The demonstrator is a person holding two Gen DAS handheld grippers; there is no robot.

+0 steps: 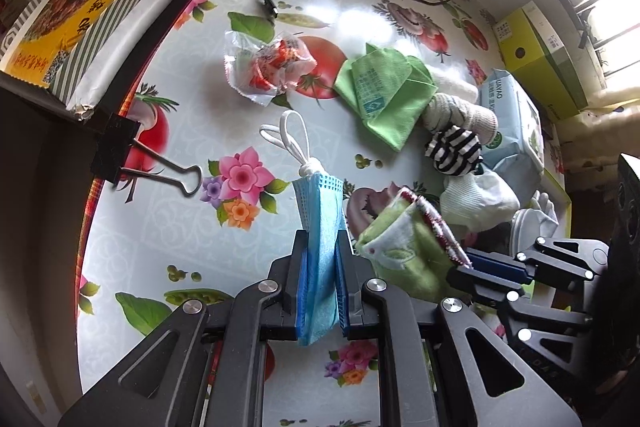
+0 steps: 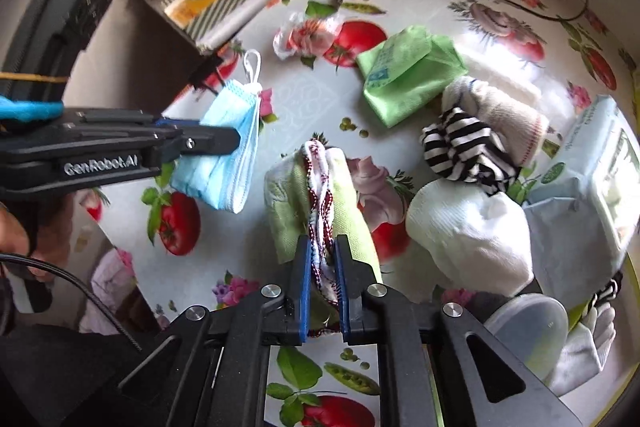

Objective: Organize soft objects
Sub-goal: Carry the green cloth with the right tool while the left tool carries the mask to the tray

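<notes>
**Both grippers carrying soft items above the table**

The flowered table [image 1: 168, 75] is bearing a pile at the right: a wipes pack [image 2: 592, 187], a green cloth [image 2: 412, 75], a white sock [image 2: 468, 231] and a striped sock [image 2: 460, 147]. The right gripper [image 2: 323, 287] is clamping its jaws on a green towel [image 2: 288, 203] with red-white trim, near centre. The left gripper [image 1: 322, 283] is pinching a blue face mask [image 1: 320, 227], its 2 ear loops pointing far. Judging by this, the carrying step is underway; next, each item is needing a placing spot.
</notes>
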